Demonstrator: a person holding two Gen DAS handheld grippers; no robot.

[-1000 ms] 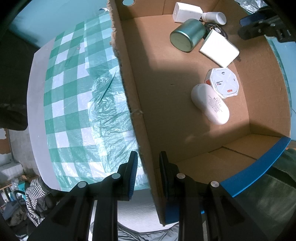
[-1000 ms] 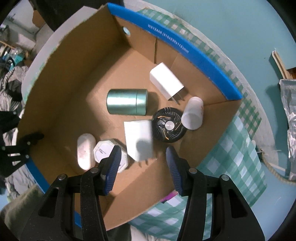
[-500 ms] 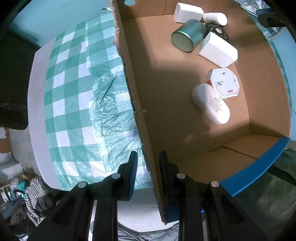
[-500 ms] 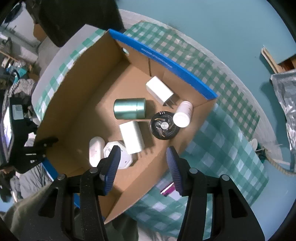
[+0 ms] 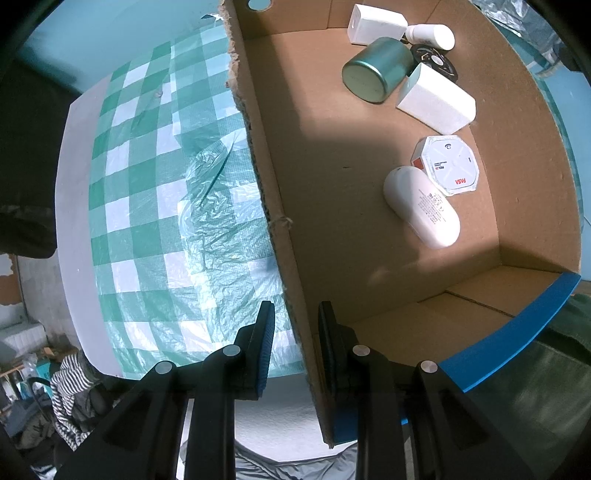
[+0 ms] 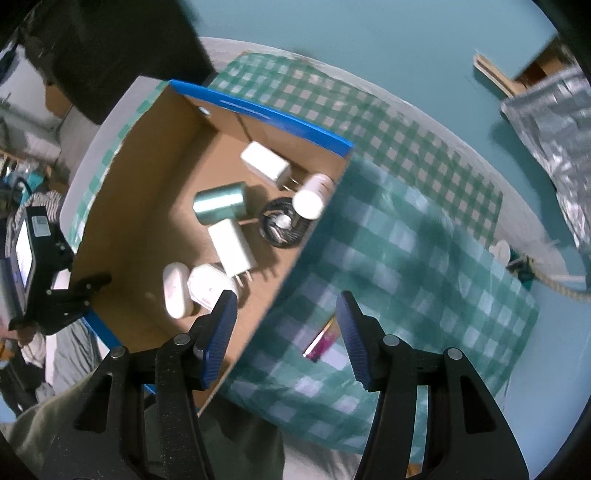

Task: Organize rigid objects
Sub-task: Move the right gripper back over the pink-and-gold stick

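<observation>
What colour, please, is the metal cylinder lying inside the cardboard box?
The metal cylinder is a metallic teal-green, and it shows best in the left wrist view.

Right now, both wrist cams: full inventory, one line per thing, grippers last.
cardboard box: 1, brown with blue edge strips, on the checked cloth
checked cloth: 1, green and white, over the table
metal canister: 1, teal, on its side in the box
white chargers: 2, white, one beside the canister, one at the far wall
octagonal pack: 1, white with red print, box floor
oval case: 1, white, against the octagonal pack
black disc: 1, black, beside the bottle
small bottle: 1, white, box corner
pink item: 1, pink, on the cloth outside the box; blurred
left gripper: shut on the box wall
right gripper: jaws opening, nothing between them
</observation>
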